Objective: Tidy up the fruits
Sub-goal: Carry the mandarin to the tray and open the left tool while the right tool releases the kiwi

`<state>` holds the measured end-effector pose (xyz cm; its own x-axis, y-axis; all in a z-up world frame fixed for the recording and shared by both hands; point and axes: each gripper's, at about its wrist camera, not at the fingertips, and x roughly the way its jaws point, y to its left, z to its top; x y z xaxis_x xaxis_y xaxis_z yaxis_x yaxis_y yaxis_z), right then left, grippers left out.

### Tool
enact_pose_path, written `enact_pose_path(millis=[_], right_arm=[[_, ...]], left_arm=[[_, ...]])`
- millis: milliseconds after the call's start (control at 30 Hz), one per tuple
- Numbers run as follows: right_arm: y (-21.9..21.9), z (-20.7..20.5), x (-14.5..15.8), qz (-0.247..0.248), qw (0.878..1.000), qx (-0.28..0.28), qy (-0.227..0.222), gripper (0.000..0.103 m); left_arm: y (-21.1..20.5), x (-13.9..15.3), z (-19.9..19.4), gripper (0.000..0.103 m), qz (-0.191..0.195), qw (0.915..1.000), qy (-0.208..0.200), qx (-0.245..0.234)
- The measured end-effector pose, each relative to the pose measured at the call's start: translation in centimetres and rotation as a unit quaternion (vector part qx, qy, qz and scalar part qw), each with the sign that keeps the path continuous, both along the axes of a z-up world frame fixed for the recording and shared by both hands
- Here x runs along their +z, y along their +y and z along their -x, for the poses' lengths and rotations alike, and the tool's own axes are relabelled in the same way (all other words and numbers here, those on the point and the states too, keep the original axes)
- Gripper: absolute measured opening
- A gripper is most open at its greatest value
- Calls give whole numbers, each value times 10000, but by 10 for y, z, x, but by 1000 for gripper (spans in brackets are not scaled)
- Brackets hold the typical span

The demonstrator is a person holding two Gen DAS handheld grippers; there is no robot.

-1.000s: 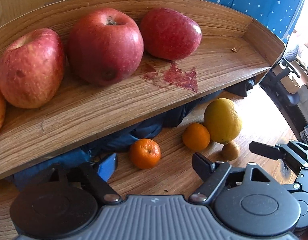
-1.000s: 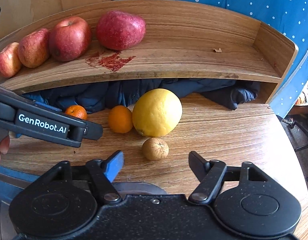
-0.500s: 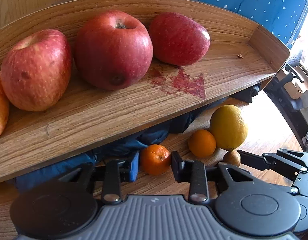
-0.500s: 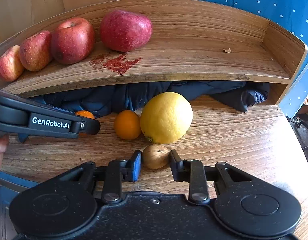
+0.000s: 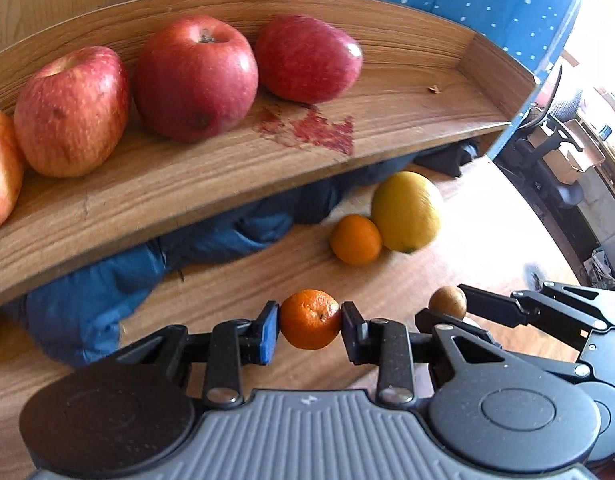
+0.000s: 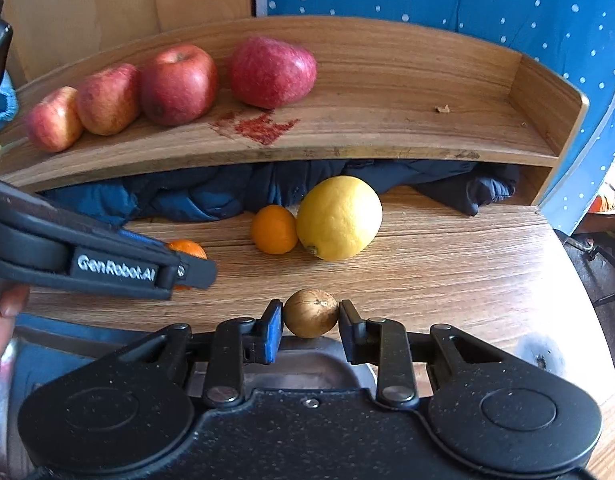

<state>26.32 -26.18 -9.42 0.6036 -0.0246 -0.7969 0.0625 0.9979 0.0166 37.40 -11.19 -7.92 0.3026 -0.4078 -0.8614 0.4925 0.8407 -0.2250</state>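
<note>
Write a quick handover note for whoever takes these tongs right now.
Left tongs: shut on the small tangerine.
Right tongs: shut on the small brown fruit.
Shelf: four red apples lined up at its left; the right side is bare.
Table: an orange touching a big yellow citrus.
Left to do: place both held fruits, then the two on the table.

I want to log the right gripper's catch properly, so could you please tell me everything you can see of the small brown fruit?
The small brown fruit is round, tan to olive-brown, with a dull, faintly streaked skin and a tiny dark mark near its top. It sits between the fingers of the right gripper, a blue pad touching one side and a black pad the other. Whether it rests on the wooden table or is just lifted cannot be told. It lies apart from the lemon.
</note>
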Motion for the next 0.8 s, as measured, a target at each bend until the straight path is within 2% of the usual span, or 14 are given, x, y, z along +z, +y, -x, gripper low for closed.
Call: enact_pose_path(millis=[333, 600, 800], right_arm=[[25, 48, 24, -67, 9992, 212, -321, 32], [51, 88, 33, -166, 9978, 492, -413, 32], [73, 105, 31, -263, 9955, 859, -314, 32]], left_arm=[[23, 23, 41, 36, 8, 9999, -98, 82], [60, 24, 79, 36, -126, 9993, 113, 330], [90, 22, 99, 36, -185, 9979, 287, 558]])
